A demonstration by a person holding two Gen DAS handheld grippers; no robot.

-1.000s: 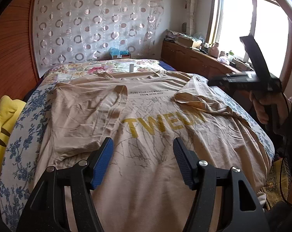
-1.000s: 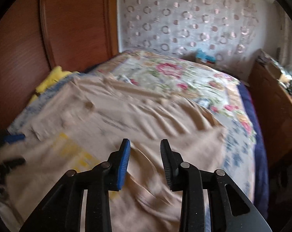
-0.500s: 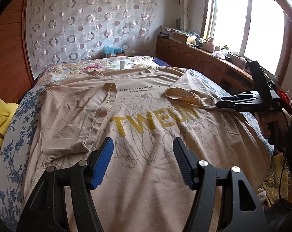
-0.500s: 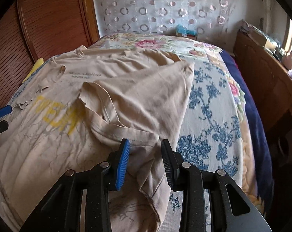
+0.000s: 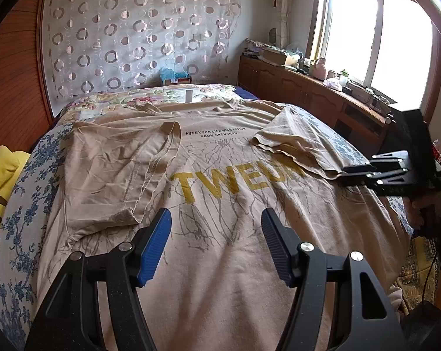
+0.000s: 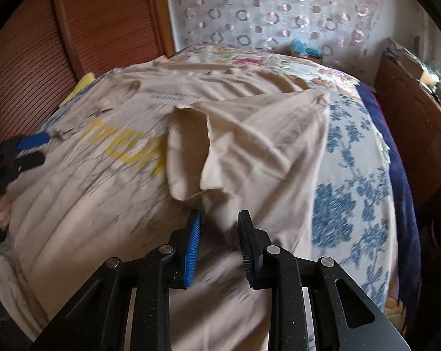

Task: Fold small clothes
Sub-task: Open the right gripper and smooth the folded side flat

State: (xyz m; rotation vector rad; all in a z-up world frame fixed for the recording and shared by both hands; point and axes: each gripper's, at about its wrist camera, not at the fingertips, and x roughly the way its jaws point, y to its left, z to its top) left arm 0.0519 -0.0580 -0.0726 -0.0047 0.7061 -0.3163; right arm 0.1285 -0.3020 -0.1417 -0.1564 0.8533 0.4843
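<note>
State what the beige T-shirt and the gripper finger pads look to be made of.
T-shirt: soft thin knit, probably cotton jersey, matte; it creases and drapes limply, with stitched hems and a printed yellow word. Finger pads: blue, finely ribbed, likely rubber or soft plastic, on black matte, seemingly rigid plastic fingers.

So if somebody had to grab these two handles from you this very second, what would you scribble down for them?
Left gripper: open, empty, hovering over the lower half of the beige T-shirt.
Right gripper: open, at the folded-in right sleeve; contact unclear, the view is blurred.
T-shirt lies print-up on the floral bedspread, collar at the far end.
Done: left sleeve and right sleeve both folded inward.
Left: fold the body up from the hem, tidy wrinkles.
</note>
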